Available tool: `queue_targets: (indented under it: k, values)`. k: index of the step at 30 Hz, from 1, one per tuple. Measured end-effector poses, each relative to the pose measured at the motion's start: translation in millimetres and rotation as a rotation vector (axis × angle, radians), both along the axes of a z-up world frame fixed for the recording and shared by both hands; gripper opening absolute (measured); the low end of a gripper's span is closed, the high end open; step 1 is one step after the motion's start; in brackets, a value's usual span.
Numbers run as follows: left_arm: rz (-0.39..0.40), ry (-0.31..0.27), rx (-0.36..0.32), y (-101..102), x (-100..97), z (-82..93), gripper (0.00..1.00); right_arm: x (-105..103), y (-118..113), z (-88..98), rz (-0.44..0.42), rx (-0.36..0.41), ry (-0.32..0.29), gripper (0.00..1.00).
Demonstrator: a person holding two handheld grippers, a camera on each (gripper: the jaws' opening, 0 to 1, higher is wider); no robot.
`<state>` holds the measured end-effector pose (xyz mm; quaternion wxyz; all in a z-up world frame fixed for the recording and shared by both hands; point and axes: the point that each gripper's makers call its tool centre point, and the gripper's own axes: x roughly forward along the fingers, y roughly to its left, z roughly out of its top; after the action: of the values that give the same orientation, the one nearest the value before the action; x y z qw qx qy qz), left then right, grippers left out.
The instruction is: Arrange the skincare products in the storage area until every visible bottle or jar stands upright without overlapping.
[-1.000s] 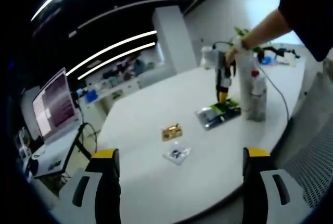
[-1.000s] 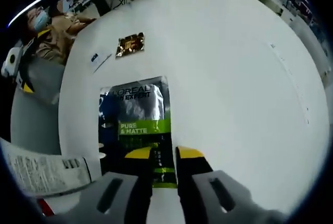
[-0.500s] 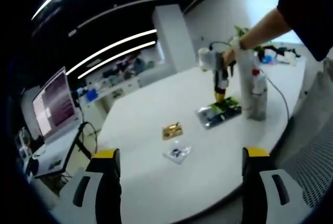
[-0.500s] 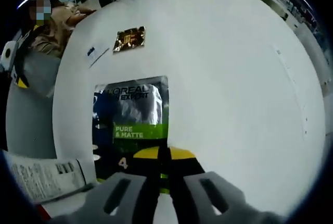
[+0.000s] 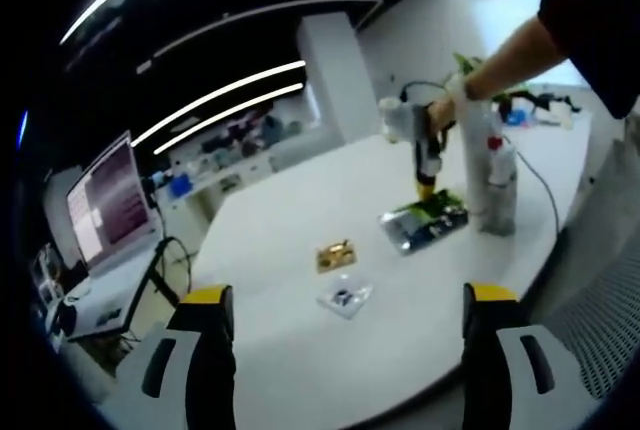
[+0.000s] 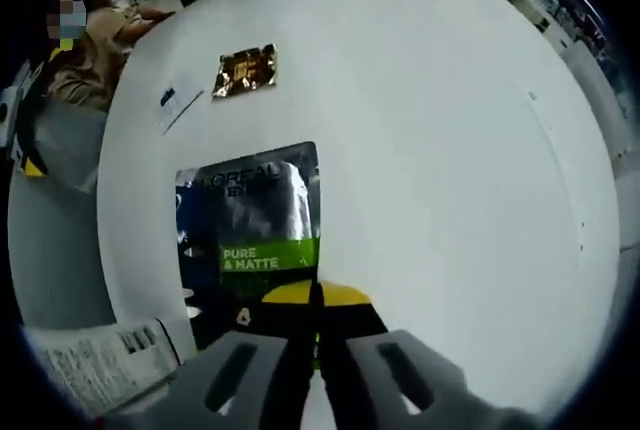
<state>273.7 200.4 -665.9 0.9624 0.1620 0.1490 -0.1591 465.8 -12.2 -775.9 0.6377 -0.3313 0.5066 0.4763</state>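
A silver-and-green L'Oreal pouch (image 6: 255, 215) lies flat on the white table (image 6: 450, 150). My right gripper (image 6: 315, 298) is shut on its near edge, the yellow tips pressed together over the green band. From the left gripper view the same pouch (image 5: 425, 222) lies far across the table, with the right gripper (image 5: 427, 178) standing over it in a person's hand. A tall white tube (image 5: 473, 155) and a shorter bottle (image 5: 503, 188) stand upright just right of the pouch. My left gripper (image 5: 347, 312) hangs open at the table's near edge, holding nothing.
A gold sachet (image 5: 335, 255) and a small clear sachet (image 5: 345, 298) lie mid-table; both also appear beyond the pouch, the gold sachet (image 6: 246, 70) and the clear sachet (image 6: 178, 105). A printed white tube (image 6: 95, 375) sits by the right gripper. A person (image 6: 85, 45) sits off the table's edge.
The right gripper's jaws have closed from a narrow gap onto the pouch's near edge. The left gripper has barely shifted.
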Motion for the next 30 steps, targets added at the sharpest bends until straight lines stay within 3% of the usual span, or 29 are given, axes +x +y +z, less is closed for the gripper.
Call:
queue_targets:
  k: [13, 20, 25, 30]
  values:
    - [-0.007, -0.021, -0.008, -1, -0.3, 4.3, 0.92, -9, 18, 42.6, 0.028, 0.066, -0.060, 0.01]
    - [-0.014, -0.028, -0.010, -2, -0.5, 5.8, 0.91, -16, 25, 59.5, 0.062, 0.080, -0.113, 0.01]
    - [-0.024, -0.026, -0.012, -4, -1.1, 5.8, 0.92, -11, 34, 77.6, 0.074, 0.116, -0.195, 0.01]
    - [-0.042, -0.019, -0.026, -7, -2.5, 5.9, 0.93, -15, 41, 91.2, 0.082, 0.125, -0.211, 0.01]
